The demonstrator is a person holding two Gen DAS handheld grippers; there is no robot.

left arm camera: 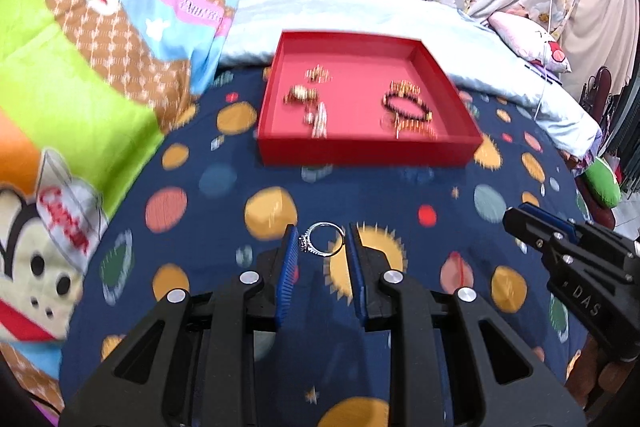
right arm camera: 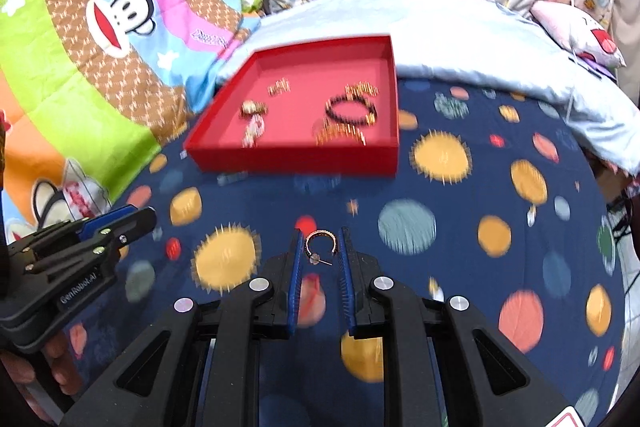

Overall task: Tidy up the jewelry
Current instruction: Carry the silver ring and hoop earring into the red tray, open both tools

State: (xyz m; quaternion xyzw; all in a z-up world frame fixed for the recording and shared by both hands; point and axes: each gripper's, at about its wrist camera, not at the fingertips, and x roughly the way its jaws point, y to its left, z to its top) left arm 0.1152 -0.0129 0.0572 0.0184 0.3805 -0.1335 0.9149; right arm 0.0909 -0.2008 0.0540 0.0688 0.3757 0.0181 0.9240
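Our bed has a spotty blue cover (left arm camera: 224, 187). We pinch a silver ring (left arm camera: 323, 239) in our left hand-held gripper (left arm camera: 322, 247) and a gold hoop earring (right arm camera: 321, 242) in our right hand-held gripper (right arm camera: 320, 247), near the red tray (left arm camera: 360, 149).

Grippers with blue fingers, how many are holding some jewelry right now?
2. The left gripper pinches a silver ring above the planet-print bedspread. The right gripper pinches a gold hoop earring. Both hover in front of the red tray.
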